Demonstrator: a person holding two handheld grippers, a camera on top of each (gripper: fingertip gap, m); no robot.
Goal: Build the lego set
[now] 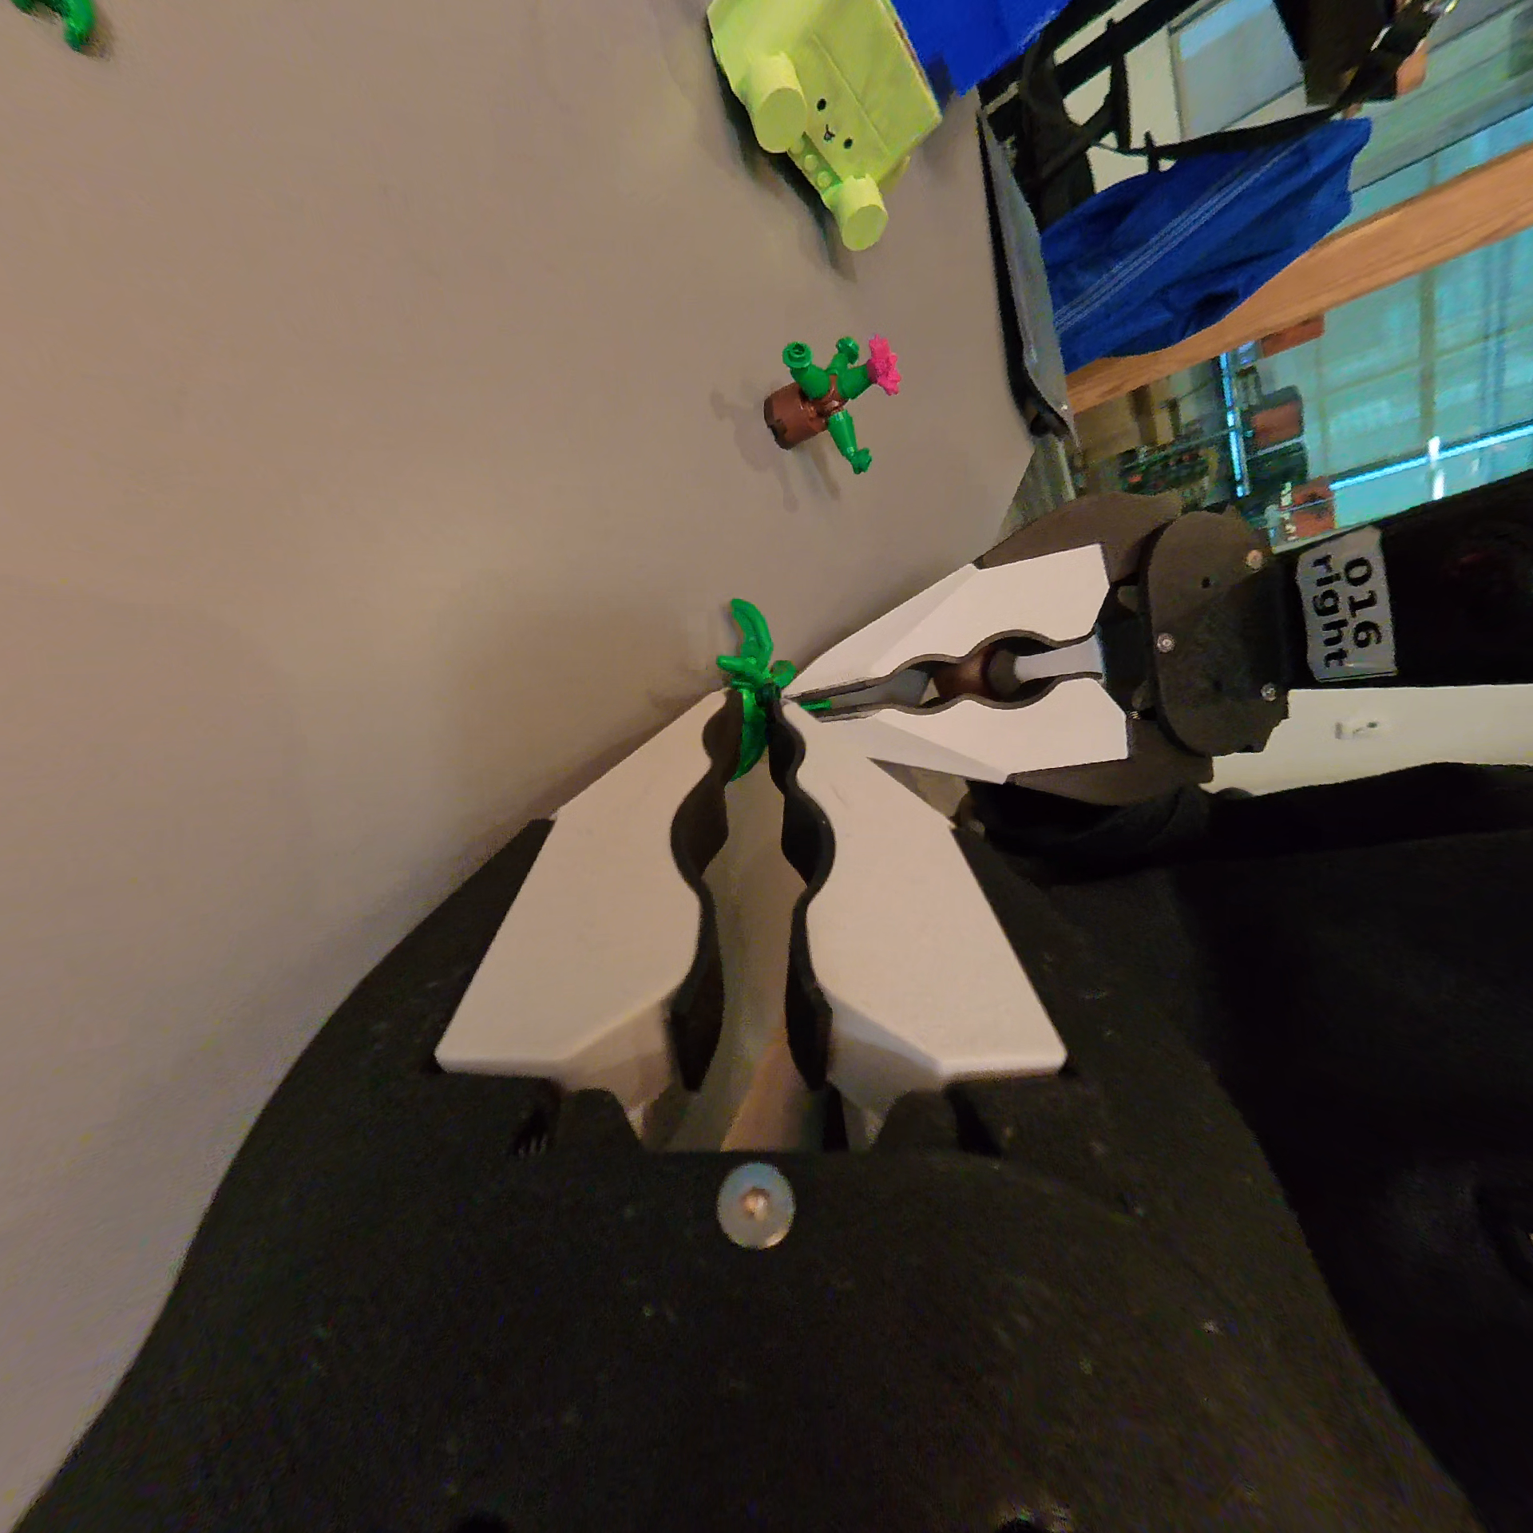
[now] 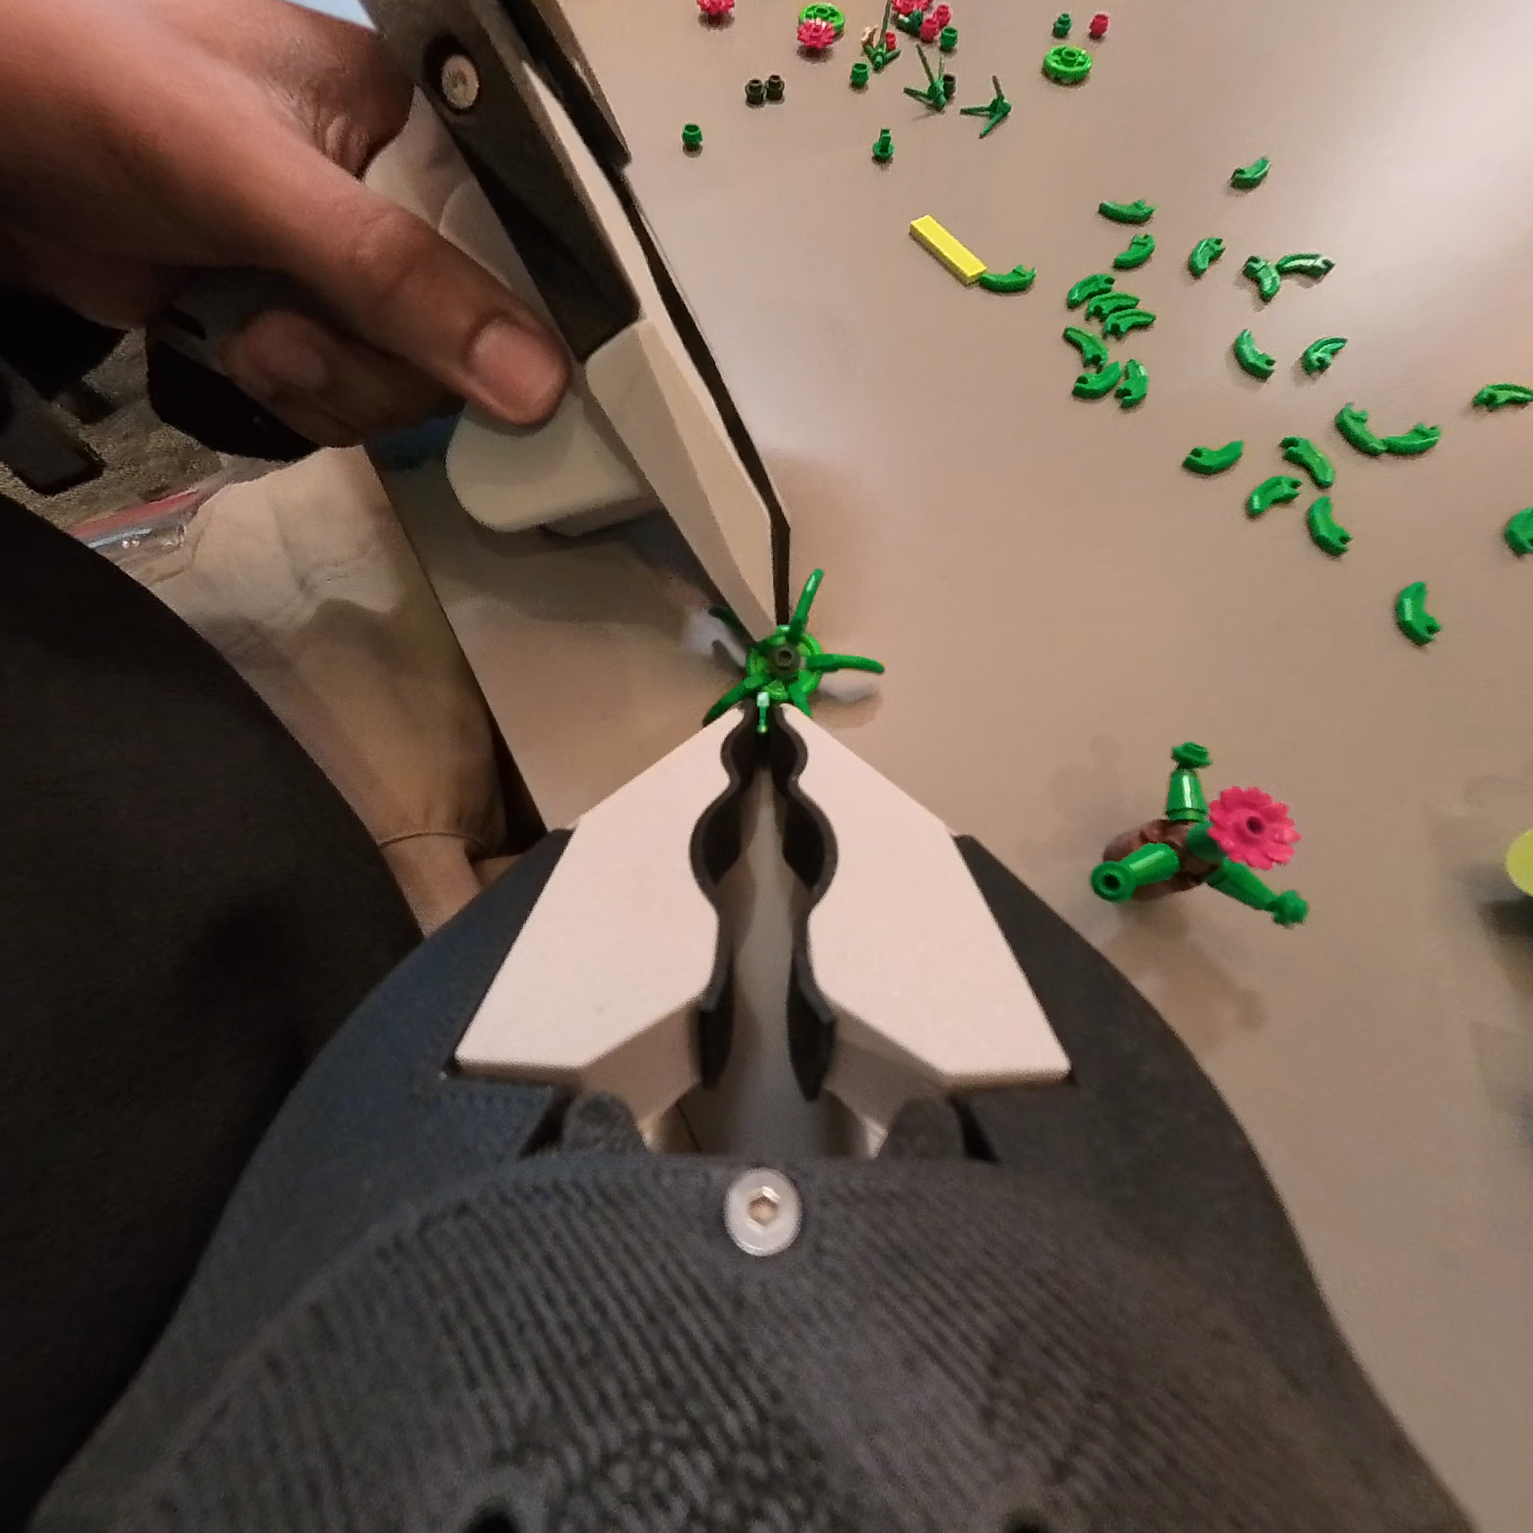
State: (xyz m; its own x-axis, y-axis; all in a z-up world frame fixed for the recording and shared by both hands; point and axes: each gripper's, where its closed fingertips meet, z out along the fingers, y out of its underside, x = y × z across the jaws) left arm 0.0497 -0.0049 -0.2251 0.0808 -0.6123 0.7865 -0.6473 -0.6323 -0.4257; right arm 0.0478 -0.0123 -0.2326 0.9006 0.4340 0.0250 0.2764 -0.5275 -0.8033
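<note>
My left gripper point(image 1: 759, 703) is shut on a green leaf rosette point(image 1: 751, 655), held above the grey table point(image 1: 332, 498). In the right wrist view the rosette point(image 2: 784, 664) shows face-on with a dark centre hole, and the left gripper point(image 2: 776, 610) comes down onto it from above. My right gripper point(image 2: 763, 730) is shut on a thin green stem piece point(image 2: 761, 715), whose tip touches the rosette's lower edge. In the left wrist view the right gripper point(image 1: 809, 701) comes in from the right, tip to tip with the left.
A small cactus build with a brown pot and pink flower point(image 2: 1194, 846) lies on the table, also seen in the left wrist view point(image 1: 821, 398). Several loose green curved pieces point(image 2: 1112, 332), a yellow tile point(image 2: 946, 249), small pink and green parts point(image 2: 896, 33) and a lime-green block figure point(image 1: 821, 99) lie around. A hand point(image 2: 290, 249) holds the left gripper. The tips of both grippers are at nearly the same place.
</note>
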